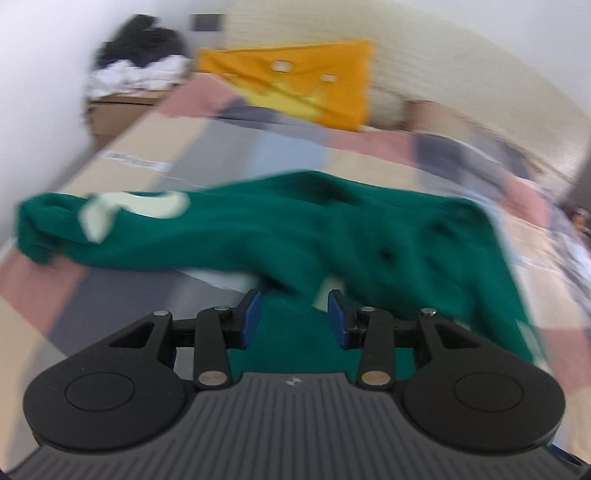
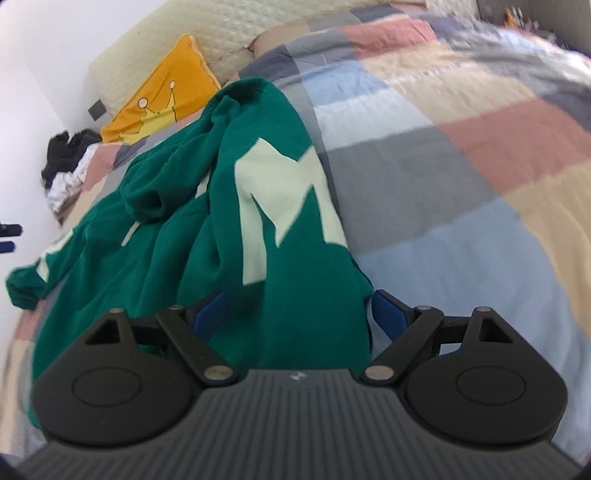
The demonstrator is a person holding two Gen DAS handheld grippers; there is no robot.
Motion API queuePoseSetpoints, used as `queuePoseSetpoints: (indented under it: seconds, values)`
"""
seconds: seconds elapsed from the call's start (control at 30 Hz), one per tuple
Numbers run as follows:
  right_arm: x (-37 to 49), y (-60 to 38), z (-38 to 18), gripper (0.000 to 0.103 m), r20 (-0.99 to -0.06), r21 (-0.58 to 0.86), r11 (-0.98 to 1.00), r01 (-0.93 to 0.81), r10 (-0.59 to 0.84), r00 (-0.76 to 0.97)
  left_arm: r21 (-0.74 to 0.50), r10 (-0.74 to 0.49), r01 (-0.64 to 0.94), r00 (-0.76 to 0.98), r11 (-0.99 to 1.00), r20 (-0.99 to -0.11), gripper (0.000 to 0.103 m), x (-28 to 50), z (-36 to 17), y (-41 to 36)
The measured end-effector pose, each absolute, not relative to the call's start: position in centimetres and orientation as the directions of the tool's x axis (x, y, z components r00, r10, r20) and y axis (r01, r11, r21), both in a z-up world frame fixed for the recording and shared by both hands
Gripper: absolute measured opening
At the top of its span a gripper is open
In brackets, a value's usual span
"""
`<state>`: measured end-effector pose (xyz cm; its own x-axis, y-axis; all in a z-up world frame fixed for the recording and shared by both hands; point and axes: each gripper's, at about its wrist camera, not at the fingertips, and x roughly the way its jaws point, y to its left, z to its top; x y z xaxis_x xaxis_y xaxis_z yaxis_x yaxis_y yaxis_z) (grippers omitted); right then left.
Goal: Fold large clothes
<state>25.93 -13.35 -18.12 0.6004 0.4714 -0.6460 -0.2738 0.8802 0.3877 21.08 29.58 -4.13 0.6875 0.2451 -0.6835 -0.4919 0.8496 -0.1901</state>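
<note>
A large green sweatshirt (image 1: 332,236) with pale letters lies crumpled across the patchwork bed. In the blurred left wrist view it stretches from left to right just beyond my left gripper (image 1: 293,317). That gripper's blue pads (image 1: 249,319) stand apart, with green cloth showing below the gap and nothing pinched. In the right wrist view the sweatshirt (image 2: 229,206) runs away toward the pillows, a big pale M on top. My right gripper (image 2: 295,314) stands wide open over the near hem. A thick fold of cloth lies between its pads (image 2: 386,314) and covers part of the left pad.
The bed cover (image 2: 461,166) is a patchwork of pink, grey, blue and beige. An orange cushion (image 2: 162,103) leans on the cream headboard (image 2: 207,33). A pile of dark and white clothes (image 1: 136,62) sits on a box by the white wall.
</note>
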Motion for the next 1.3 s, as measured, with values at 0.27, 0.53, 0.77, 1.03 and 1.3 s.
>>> queuePoseSetpoints:
  seconds: [0.27, 0.53, 0.77, 1.03, 1.3]
  values:
    - [25.9, -14.0, -19.0, 0.087, -0.655, 0.443, 0.86, -0.253, 0.503, 0.563, -0.335, 0.016, -0.287, 0.78, 0.898, -0.625, 0.045, 20.4, -3.2, 16.5]
    - [26.0, -14.4, -20.1, 0.087, -0.673, 0.502, 0.836, -0.222, 0.539, 0.507, -0.309, -0.053, -0.156, 0.817, 0.938, -0.574, 0.045, 21.0, -3.5, 7.4]
    - [25.9, -14.2, -22.2, 0.087, -0.71, 0.544, 0.814, -0.205, 0.577, 0.403, -0.235, -0.041, -0.113, 0.825, 0.966, -0.563, 0.045, 22.2, -6.8, 4.7]
    - [24.9, -13.3, -21.8, 0.07, -0.715, 0.528, 0.813, -0.247, 0.582, 0.388, -0.175, -0.008, -0.105, 0.839, 0.979, -0.544, 0.045, 21.3, -9.1, 7.0]
    - [23.5, -14.2, -21.0, 0.016, -0.7, 0.5, 0.851, -0.164, 0.508, 0.502, -0.275, -0.03, -0.155, 0.823, 0.949, -0.567, 0.045, 19.9, -11.1, 10.7]
